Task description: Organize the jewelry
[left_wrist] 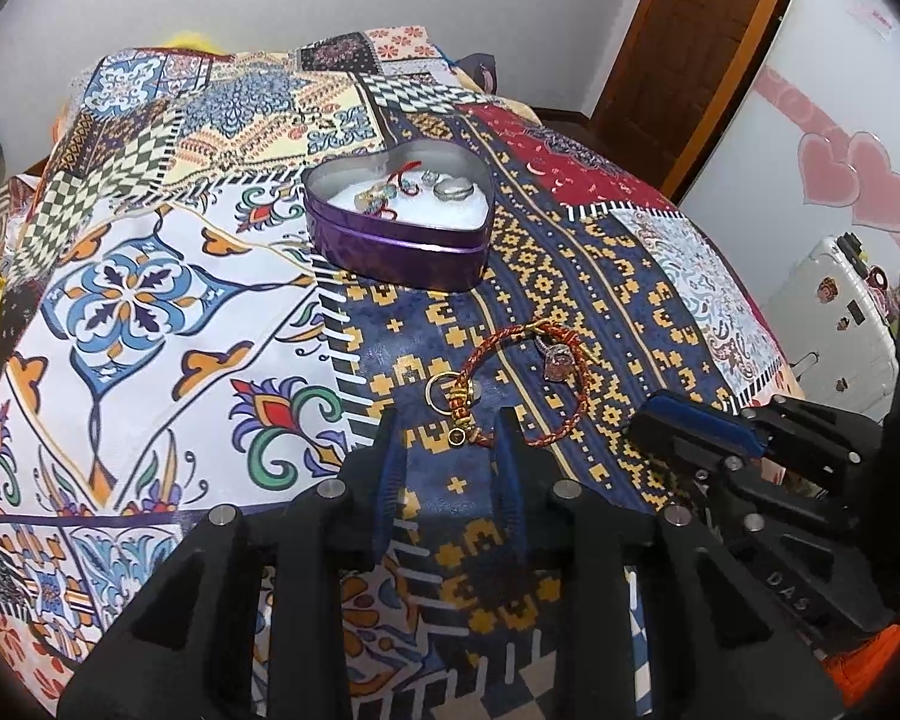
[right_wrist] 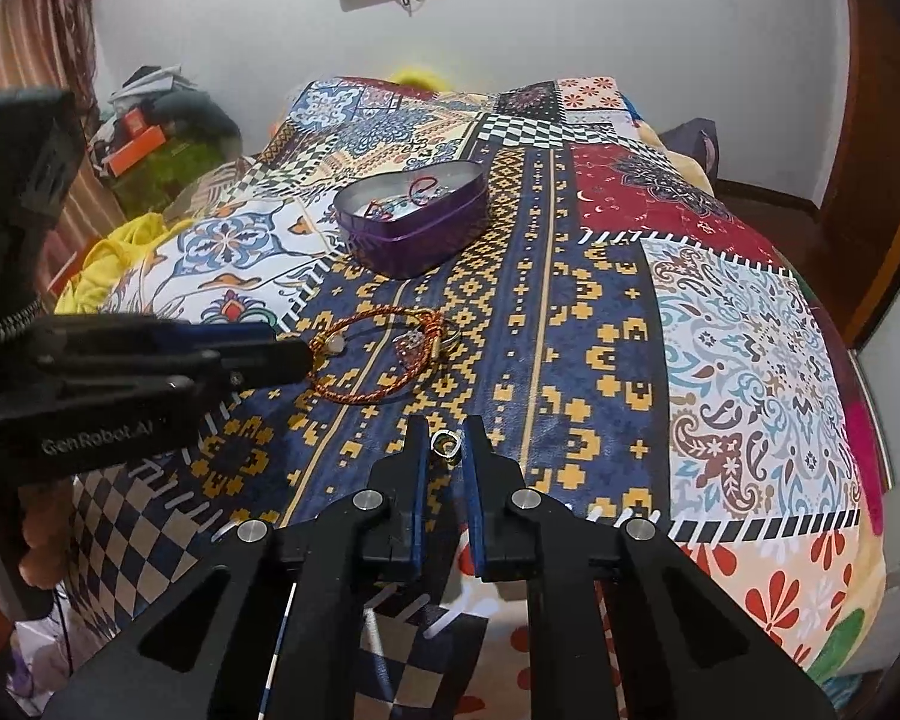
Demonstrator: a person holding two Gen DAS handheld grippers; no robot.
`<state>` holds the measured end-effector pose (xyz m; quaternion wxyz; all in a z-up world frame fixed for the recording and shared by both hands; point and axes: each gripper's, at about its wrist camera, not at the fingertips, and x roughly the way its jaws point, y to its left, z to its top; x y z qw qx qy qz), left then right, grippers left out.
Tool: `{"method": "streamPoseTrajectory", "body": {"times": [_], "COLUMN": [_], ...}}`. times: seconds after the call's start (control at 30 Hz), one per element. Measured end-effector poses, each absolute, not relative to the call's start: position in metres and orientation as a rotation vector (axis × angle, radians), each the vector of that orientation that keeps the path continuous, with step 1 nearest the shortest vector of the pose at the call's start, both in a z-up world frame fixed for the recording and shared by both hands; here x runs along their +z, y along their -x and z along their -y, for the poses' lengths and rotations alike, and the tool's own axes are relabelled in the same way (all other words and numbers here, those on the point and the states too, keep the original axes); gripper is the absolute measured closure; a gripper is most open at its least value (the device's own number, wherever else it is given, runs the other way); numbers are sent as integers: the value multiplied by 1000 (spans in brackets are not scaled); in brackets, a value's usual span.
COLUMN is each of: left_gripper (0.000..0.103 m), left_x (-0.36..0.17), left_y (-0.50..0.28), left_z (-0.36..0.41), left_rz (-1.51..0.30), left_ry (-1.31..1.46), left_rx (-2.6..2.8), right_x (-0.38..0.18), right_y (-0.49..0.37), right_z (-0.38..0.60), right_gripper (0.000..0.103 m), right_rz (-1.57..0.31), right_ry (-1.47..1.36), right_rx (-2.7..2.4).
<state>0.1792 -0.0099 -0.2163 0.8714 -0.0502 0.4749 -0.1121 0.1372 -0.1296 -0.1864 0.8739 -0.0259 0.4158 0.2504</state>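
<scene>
I am working over a bed (right_wrist: 720,330) covered with a patterned blanket. The right hand-held gripper (right_wrist: 447,444) is pinching one small ring (right_wrist: 447,443) between its fingertips, jaws nearly closed, presumably to carry it to the heart-shaped tin (right_wrist: 414,234) lying ahead and slightly left of it. The left hand-held gripper (left_wrist: 450,426) is standing narrowly parted, its fingertips flanking the knotted end of one red cord bracelet (left_wrist: 528,384); I judge no firm grip yet. One gold ring (left_wrist: 438,390) is lying just ahead of the left fingertips, and one stone ring (left_wrist: 555,357) is lying inside the bracelet loop. The tin is open, so pieces can drop in; several are already inside, though I cannot count them.
</scene>
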Motion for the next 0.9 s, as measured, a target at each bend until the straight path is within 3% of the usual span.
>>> {"method": "streamPoseTrajectory", "body": {"times": [0.3, 0.53, 0.9], "left_gripper": [83, 99, 99], "left_x": [-223, -218, -195], "left_y": [-183, -177, -167], "left_z": [13, 27, 20], "left_rz": [-1015, -976, -889], "left_ry": [134, 65, 42], "left_rx": [-251, -247, -209], "right_x": [-182, -175, -163], "right_y": [-140, -140, -142], "right_z": [136, 141, 150], "right_gripper": [93, 93, 93], "right_rz": [-857, -838, -810], "right_ry": [35, 19, 7], "right_rx": [516, 503, 483]}}
